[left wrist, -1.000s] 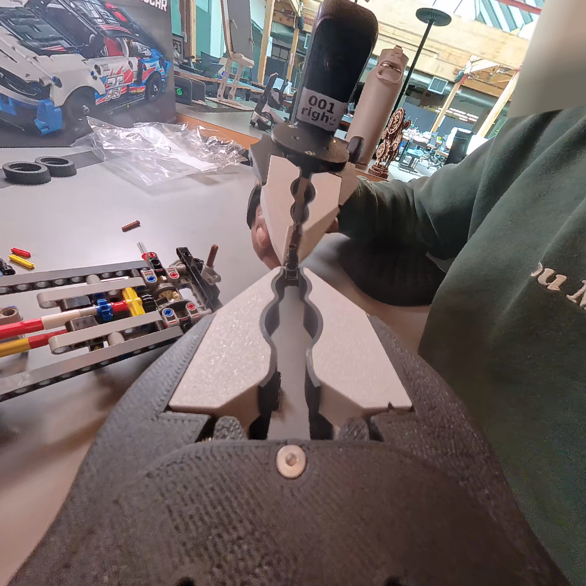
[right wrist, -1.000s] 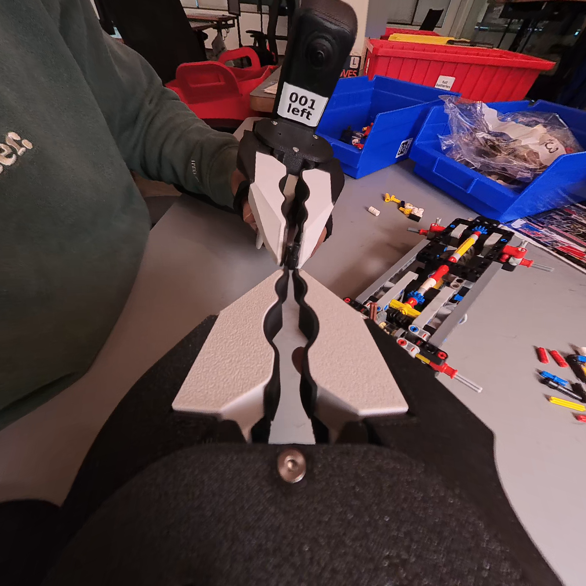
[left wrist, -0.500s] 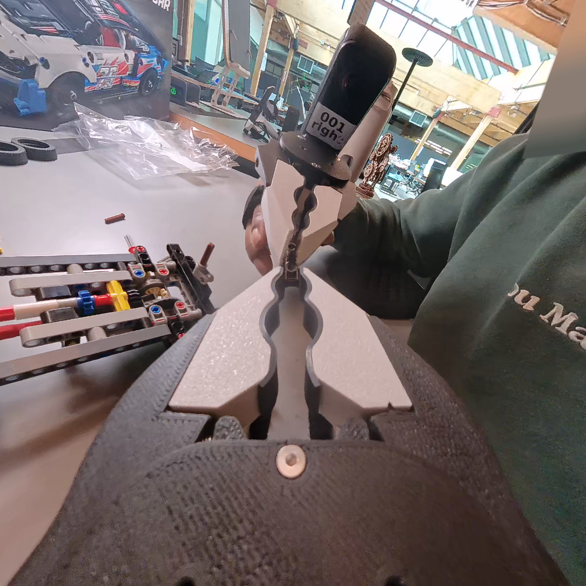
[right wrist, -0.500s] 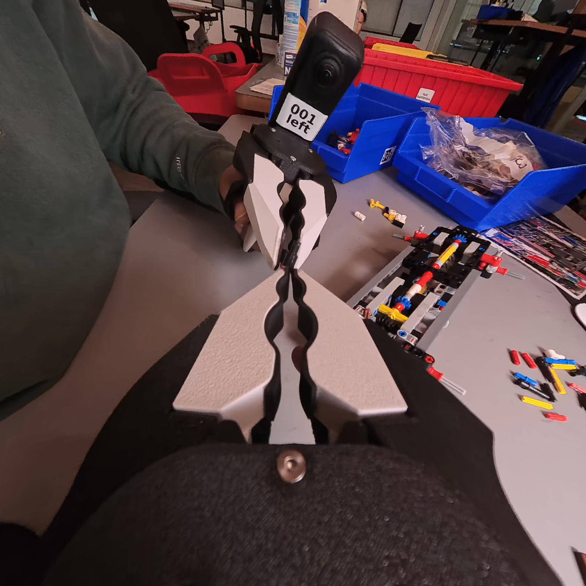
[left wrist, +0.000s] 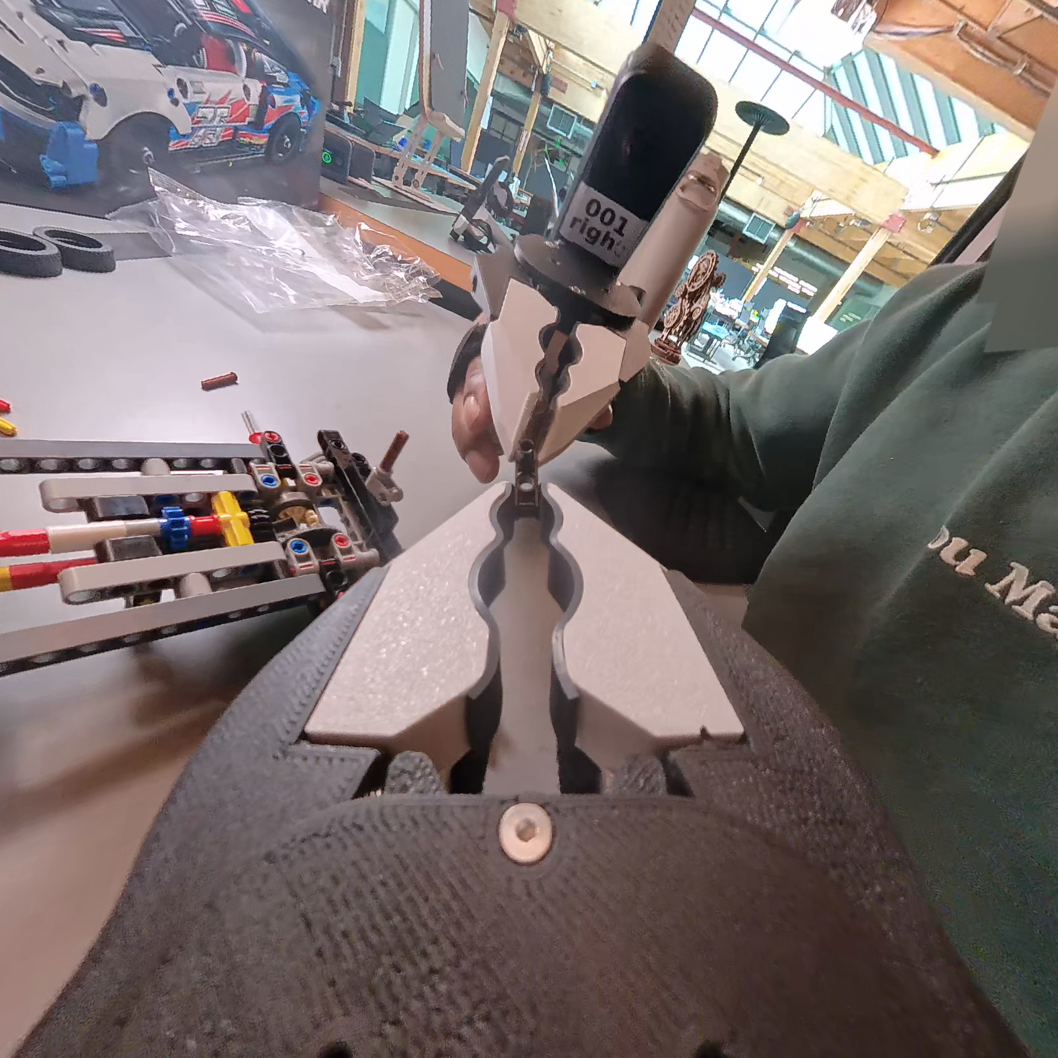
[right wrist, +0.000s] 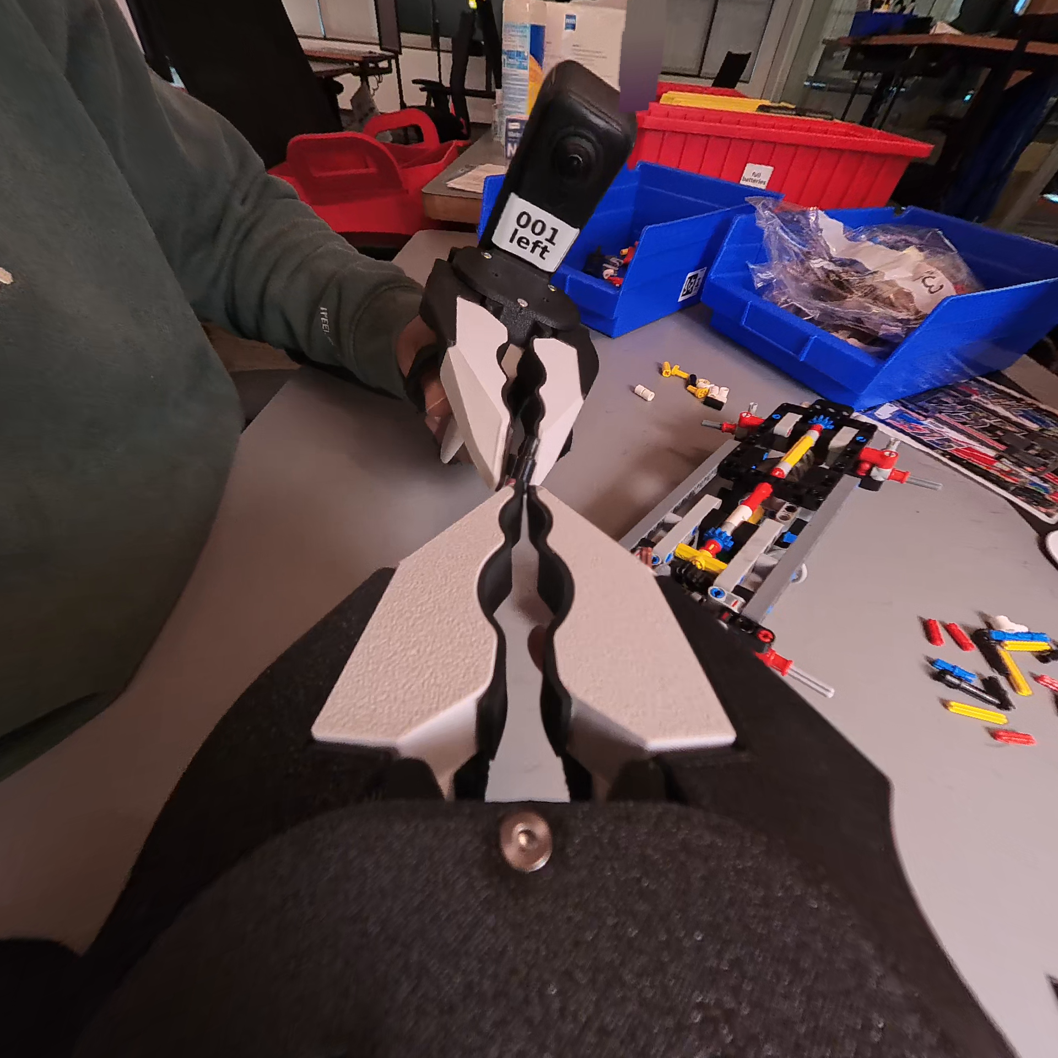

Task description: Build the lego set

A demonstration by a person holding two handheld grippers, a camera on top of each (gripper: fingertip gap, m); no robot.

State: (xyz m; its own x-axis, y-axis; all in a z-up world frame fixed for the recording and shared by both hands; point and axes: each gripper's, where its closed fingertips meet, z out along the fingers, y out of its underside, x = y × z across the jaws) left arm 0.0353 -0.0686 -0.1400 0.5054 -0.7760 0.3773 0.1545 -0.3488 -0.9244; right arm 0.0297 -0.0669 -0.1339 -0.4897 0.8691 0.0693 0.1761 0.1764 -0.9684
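My left gripper (left wrist: pixel 525 499) and right gripper (right wrist: pixel 520 493) meet tip to tip above the grey table, in front of a person in a green sweater. Both are shut on a small dark lego part (left wrist: pixel 525 478), which spans the two sets of tips; it also shows in the right wrist view (right wrist: pixel 525 458). I cannot tell whether it is one piece or two joined. The right gripper (left wrist: pixel 524 452) points down at my left one. The left gripper (right wrist: pixel 518 472) shows likewise in the right wrist view. The long grey lego chassis (left wrist: pixel 172 532) lies on the table, beside the grippers (right wrist: pixel 761 515).
Two black tyres (left wrist: pixel 51 255), a clear plastic bag (left wrist: pixel 275 252), the set's box (left wrist: pixel 143 86) and a brown pin (left wrist: pixel 219 381) lie far left. Blue bins (right wrist: pixel 887 343), a red bin (right wrist: pixel 773 154), a booklet (right wrist: pixel 985 435) and loose coloured pins (right wrist: pixel 996 670) lie right. My two grippers' fingertips are within a few centimetres of each other.
Both grippers stay shut, tip to tip on the dark part. They have shifted and tilted a little together, and the right gripper now leans more to the right in the left wrist view.
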